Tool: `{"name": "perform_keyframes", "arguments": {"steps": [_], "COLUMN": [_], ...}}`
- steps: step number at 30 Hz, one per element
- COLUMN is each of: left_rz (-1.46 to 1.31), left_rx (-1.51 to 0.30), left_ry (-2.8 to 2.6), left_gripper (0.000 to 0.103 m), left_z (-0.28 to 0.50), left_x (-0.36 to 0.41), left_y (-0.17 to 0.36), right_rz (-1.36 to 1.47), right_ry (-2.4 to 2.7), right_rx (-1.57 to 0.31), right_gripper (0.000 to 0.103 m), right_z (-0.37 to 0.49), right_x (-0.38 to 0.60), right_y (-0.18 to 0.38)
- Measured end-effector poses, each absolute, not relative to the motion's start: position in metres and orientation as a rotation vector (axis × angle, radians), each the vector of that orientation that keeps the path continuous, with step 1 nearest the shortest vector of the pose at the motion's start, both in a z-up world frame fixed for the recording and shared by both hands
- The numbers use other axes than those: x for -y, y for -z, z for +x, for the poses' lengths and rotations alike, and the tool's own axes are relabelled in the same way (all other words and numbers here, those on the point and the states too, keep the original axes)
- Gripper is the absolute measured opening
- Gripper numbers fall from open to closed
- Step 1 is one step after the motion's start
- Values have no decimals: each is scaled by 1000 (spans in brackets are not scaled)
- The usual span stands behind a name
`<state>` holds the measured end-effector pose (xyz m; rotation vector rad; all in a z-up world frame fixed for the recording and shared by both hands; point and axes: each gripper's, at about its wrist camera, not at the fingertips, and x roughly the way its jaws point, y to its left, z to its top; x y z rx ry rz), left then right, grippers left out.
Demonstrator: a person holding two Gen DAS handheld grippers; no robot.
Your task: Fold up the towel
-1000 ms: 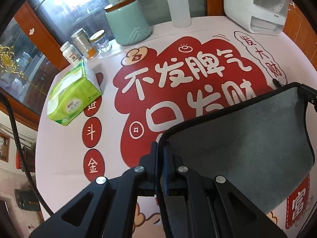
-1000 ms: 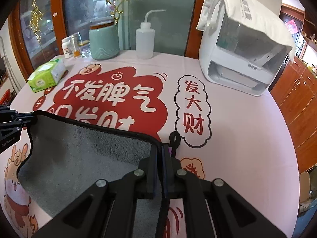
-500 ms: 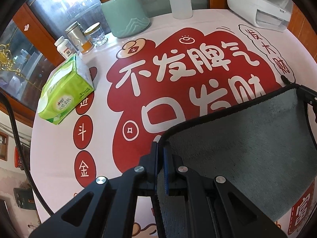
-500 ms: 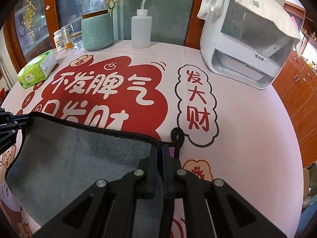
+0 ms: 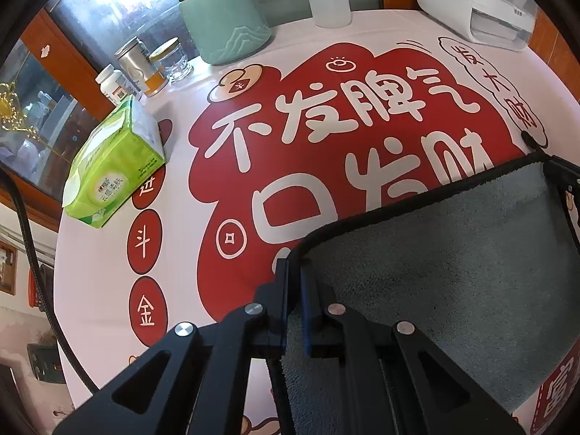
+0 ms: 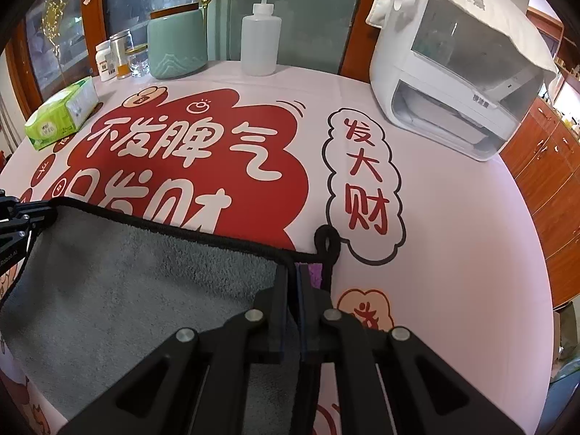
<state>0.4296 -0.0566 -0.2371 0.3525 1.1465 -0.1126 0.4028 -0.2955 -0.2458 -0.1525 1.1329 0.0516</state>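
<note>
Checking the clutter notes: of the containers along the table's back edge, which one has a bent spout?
The translucent white squeeze bottle, standing between the teal ceramic jar and the white appliance. The jar and the small jars left of it have plain lids.

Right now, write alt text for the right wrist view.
The right tool is shut on a corner of a grey towel whose black-edged top runs left to the left tool. Behind, on the printed tablecloth, stand a squeeze bottle and white appliance.

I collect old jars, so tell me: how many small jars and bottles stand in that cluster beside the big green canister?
3: a white pill bottle nearest the tissue pack, a metal-lidded jar behind it, and a clear glass jar next to the green canister. Another may hide behind them.
</note>
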Motion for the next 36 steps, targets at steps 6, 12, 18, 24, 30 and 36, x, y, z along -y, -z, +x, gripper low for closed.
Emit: {"name": "perform_keyframes", "arguments": {"steps": [6,12,18,24,30,36], "left_rz": [330,259,249,201,140,122], "left_rx": [-1136,-1135,-1124,-1112,-1098,-1057], "left_ry": [107,85,69,63,75,76], "left_gripper": [48,73,74,77,86,100], "left_z": [429,431,427,414,390,363], "left_x": [57,48,44,38,31,28], "left_y": [234,228,222,206,186,164], "right_rz": [-99,-90,-87,-83,-44,-36], "right_ry": [-32,-3,9,5,-14,-1], "right_rx": [-1155,-1138,-1129,-1118,-1097,-1055], "right_gripper": [9,23,24,24,25,47], "right_z": [408,407,402,389,365,338], "right_x": [301,306,309,309,304,293], "right_y": [245,239,232,216,191,171]}}
